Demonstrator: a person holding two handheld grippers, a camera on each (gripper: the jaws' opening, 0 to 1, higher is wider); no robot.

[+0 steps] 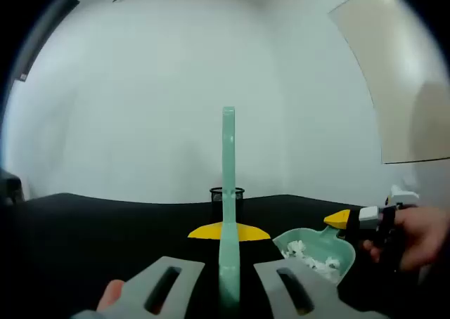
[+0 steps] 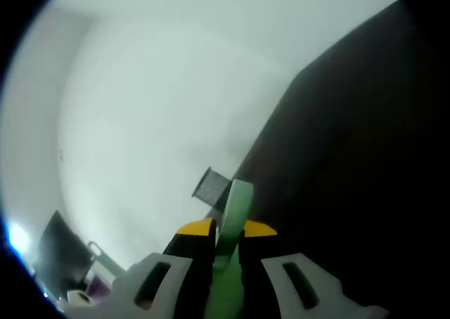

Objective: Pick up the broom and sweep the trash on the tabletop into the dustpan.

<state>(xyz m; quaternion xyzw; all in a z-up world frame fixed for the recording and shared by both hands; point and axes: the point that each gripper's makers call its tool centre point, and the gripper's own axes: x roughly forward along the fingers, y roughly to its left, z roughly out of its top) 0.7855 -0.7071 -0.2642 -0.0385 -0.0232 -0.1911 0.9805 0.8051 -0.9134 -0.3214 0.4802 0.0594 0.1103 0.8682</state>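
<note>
Paper bits (image 1: pixel 309 257) sit in my dustpan (image 1: pixel 318 252); right fingers (image 2: pixel 302 284) squeeze its handle (image 2: pixel 232 220), left fingers (image 1: pixel 169 284) squeeze the broom (image 1: pixel 228 192).

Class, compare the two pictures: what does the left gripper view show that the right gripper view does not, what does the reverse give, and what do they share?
Left gripper view: the mint dustpan holding white paper scraps, with the right tool at its rim and a hand gripping that tool.
Right gripper view: blurred clutter at lower left, including a white roll.
Both: a black mesh cup on the black tabletop, a white wall, and a tool shut on a green handle, the left tool on the broom handle.
</note>
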